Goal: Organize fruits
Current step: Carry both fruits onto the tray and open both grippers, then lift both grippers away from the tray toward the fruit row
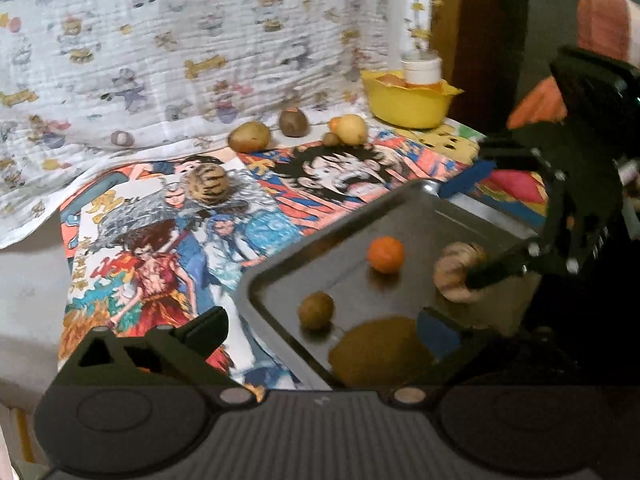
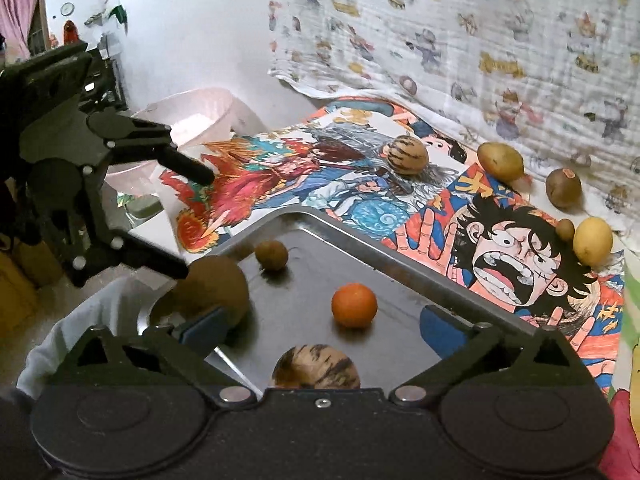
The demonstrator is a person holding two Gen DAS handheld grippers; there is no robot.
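Comic-print cloth (image 2: 500,248), metal tray (image 2: 400,276) w/ orange (image 2: 354,305), both tools wide.

place: home | cues: cartoon-print cloth (image 1: 160,52) backdrop; comic posters (image 2: 460,216) on table; pink curtain (image 2: 18,8)

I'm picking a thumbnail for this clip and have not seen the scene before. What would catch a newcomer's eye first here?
First the loud manga poster covering the table, with a screaming face near its right side. Next the metal tray lying on it in front, holding a bright orange fruit at its middle, a striped round fruit at the near edge and two brown ones. Both grippers, left and right, hang open over the tray.
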